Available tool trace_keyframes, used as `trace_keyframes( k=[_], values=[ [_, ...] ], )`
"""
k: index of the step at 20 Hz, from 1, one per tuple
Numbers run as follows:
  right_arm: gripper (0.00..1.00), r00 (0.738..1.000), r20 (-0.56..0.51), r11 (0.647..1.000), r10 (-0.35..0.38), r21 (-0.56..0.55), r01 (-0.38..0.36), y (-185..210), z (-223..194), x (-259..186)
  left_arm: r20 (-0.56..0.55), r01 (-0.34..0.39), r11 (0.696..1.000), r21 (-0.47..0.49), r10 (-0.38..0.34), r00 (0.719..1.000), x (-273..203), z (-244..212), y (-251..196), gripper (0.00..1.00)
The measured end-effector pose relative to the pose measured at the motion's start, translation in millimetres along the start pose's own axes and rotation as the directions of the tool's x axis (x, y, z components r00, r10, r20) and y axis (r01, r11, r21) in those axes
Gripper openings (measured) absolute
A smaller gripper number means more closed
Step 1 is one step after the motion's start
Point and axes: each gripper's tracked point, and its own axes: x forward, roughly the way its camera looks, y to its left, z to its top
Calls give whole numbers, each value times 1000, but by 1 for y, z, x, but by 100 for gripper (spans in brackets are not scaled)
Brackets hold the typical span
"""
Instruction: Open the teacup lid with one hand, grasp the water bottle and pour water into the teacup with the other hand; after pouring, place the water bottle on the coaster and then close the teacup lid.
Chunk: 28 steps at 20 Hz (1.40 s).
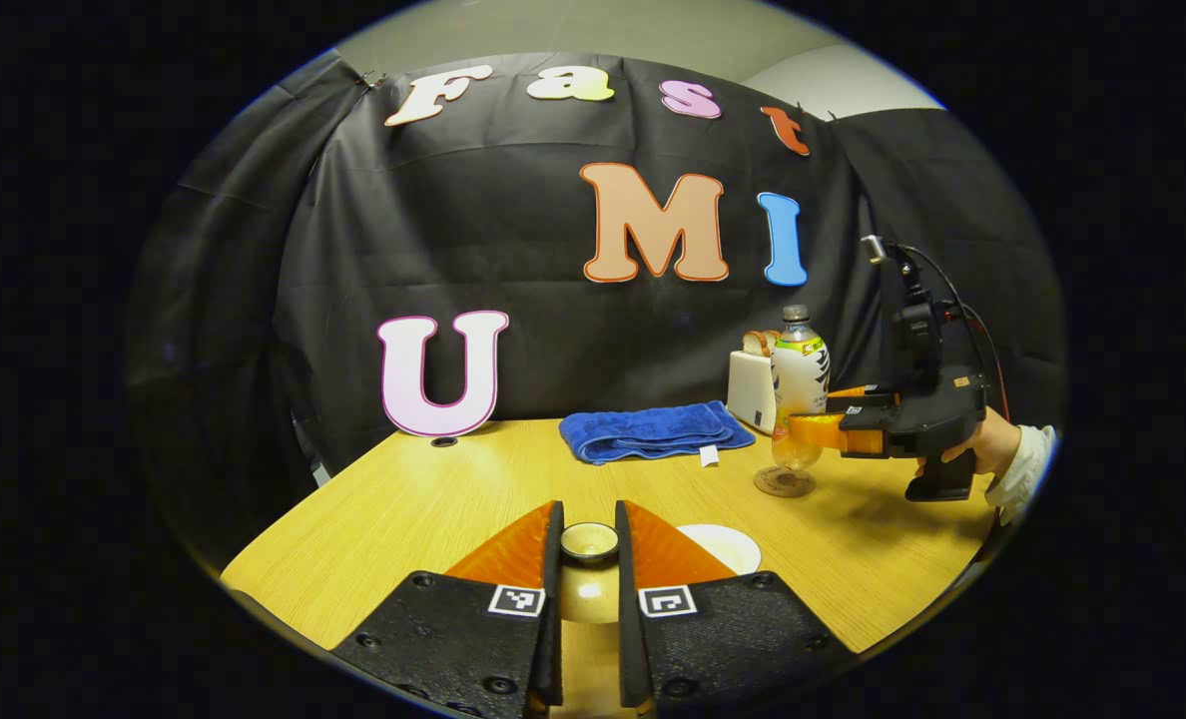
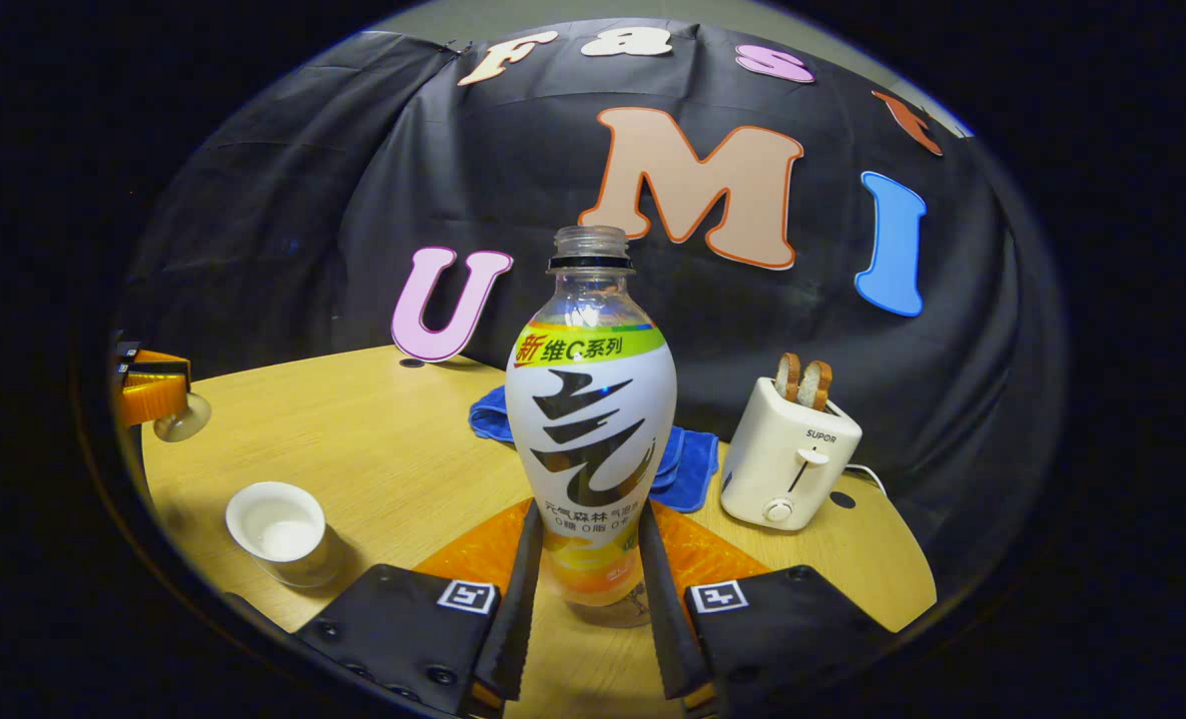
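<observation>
My left gripper (image 1: 589, 511) is shut on the teacup lid (image 1: 589, 542) and holds it by its knob above the table. The open white teacup (image 1: 728, 546) stands just behind it to the right, and at the lower left in the right gripper view (image 2: 279, 527). My right gripper (image 2: 590, 511) is shut on the lower body of the uncapped water bottle (image 2: 593, 419), which is upright. In the left gripper view the bottle (image 1: 800, 384) stands over the round coaster (image 1: 785, 483), with the right gripper (image 1: 805, 431) around it. Whether the bottle touches the coaster, I cannot tell. The left gripper (image 2: 154, 394) with the lid (image 2: 182, 419) shows at the far left.
A blue folded towel (image 1: 653, 431) lies at the back of the wooden table (image 1: 433, 509). A white toaster (image 2: 788, 459) with bread slices stands behind the bottle to the right. A hand (image 1: 987, 444) holds the right gripper near the table's right edge.
</observation>
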Motion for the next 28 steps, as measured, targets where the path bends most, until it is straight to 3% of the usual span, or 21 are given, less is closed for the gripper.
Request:
trace_keyframes(
  k=[8, 12, 24, 28],
  values=[
    [56, 996, -84, 993, -24, 117, 34, -17, -33, 34, -1, 20, 1000, 19, -20, 1000, 4, 5, -11, 19],
    [56, 992, -116, 993, -51, 98, 62, -27, -48, 39, 2, 29, 999, 17, -29, 1000, 6, 6, -16, 20],
    [63, 993, -106, 972, -59, 219, 81, -34, -54, 33, 1, 44, 999, 18, -44, 999, 7, 6, -26, 20],
    [66, 992, -105, 975, -66, 204, 86, -35, -54, 29, 2, 42, 999, 17, -42, 999, 8, 7, -26, 20]
  ],
)
